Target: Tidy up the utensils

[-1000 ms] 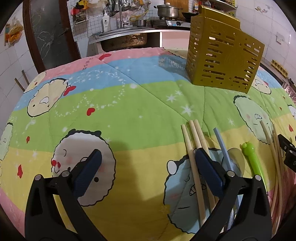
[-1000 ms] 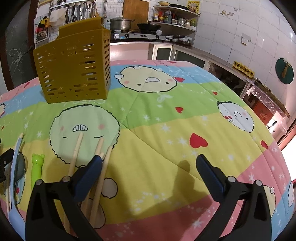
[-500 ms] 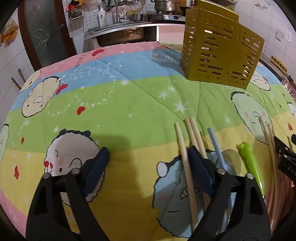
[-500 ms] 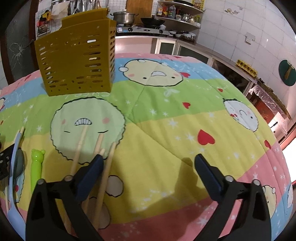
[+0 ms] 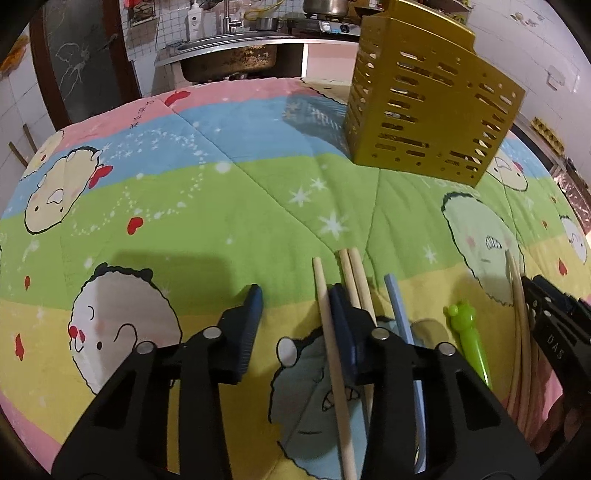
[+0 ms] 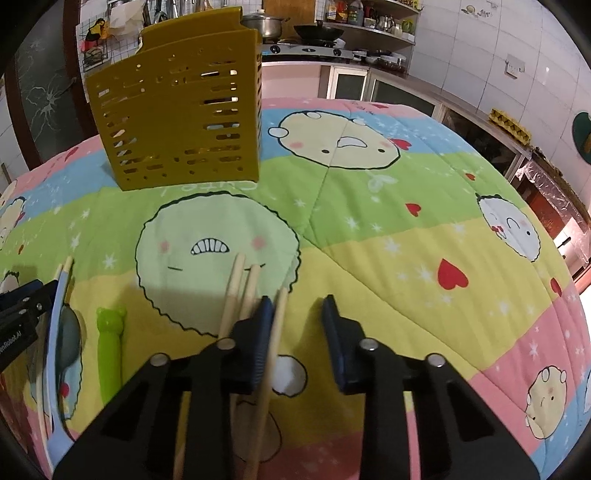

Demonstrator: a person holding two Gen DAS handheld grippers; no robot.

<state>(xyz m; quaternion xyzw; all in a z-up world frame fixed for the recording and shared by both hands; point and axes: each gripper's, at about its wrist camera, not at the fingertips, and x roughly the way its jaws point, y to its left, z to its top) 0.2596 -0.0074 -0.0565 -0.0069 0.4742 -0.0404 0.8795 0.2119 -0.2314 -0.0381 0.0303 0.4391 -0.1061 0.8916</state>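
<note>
A yellow slotted utensil holder (image 5: 428,110) stands upright on the cartoon quilt; it also shows in the right wrist view (image 6: 181,107). Three wooden chopsticks (image 5: 332,339) lie flat; one passes between the fingers of my left gripper (image 5: 297,295), the others lie under its right finger. The left jaws are partly closed, nothing gripped. A blue spoon (image 5: 400,317) and a green frog-topped utensil (image 5: 467,332) lie to the right. More chopsticks (image 6: 240,291) lie at my right gripper (image 6: 297,306); one lies between its partly closed jaws beside the left finger.
The quilt (image 5: 221,206) covers the whole table and drops off at the edges. A sink counter (image 5: 236,55) stands behind it, with a stove and shelves (image 6: 332,33) at the back right. The right gripper's fingertips (image 5: 546,306) show at the left wrist view's right edge.
Both grippers have narrowed their jaws from wide open to partly closed. Both have moved forward and lower over the chopsticks.
</note>
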